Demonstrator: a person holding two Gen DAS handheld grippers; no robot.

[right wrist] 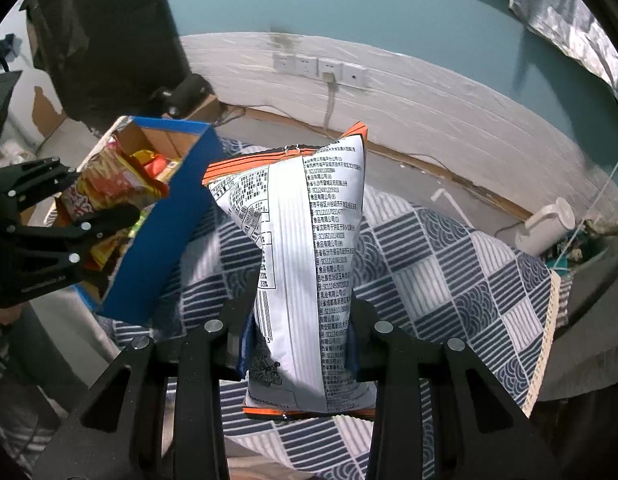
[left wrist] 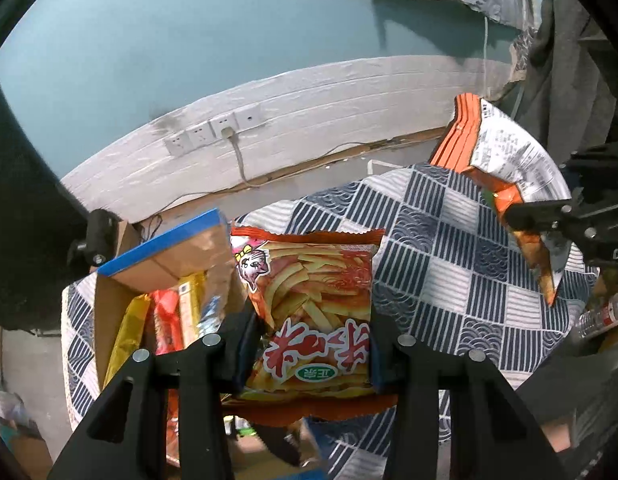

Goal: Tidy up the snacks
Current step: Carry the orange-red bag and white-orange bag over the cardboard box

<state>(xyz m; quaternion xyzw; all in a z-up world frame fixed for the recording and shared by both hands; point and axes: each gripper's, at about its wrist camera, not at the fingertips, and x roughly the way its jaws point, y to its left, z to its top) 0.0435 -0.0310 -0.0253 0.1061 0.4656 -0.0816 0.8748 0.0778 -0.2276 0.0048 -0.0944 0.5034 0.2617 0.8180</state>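
**A:** Snacks first: what do you have in each gripper?

**B:** Your left gripper (left wrist: 309, 344) is closed on the fries packet (left wrist: 309, 304), its fingers pinching both side edges, the packet upright and lifted. Your right gripper (right wrist: 299, 340) is clamped the same way on the white-backed chip bag (right wrist: 309, 256), printed back facing the camera, orange trim at top and bottom.

**A:** And where do they go?

**B:** Into the blue-sided cardboard box (left wrist: 165, 256), I judge. It sits at the left edge of the checked blanket (left wrist: 449, 248), just beside the fries packet. Several packets (left wrist: 169, 316), yellow, red and orange, already stand inside, so part of the sorting looks done. Two bags are in hand and not yet placed. The bare blanket shows no other loose snack, so these may be the last, though its edges are cut off.

**A:** What does each view add?

**B:** The right view shows the box's blue outer wall (right wrist: 169, 216) and your left gripper (right wrist: 105, 200) holding the packet over its open top. The left view looks down into the box, and shows the chip bag's orange side and your right gripper (left wrist: 525, 216) off to the right, well apart from the box.
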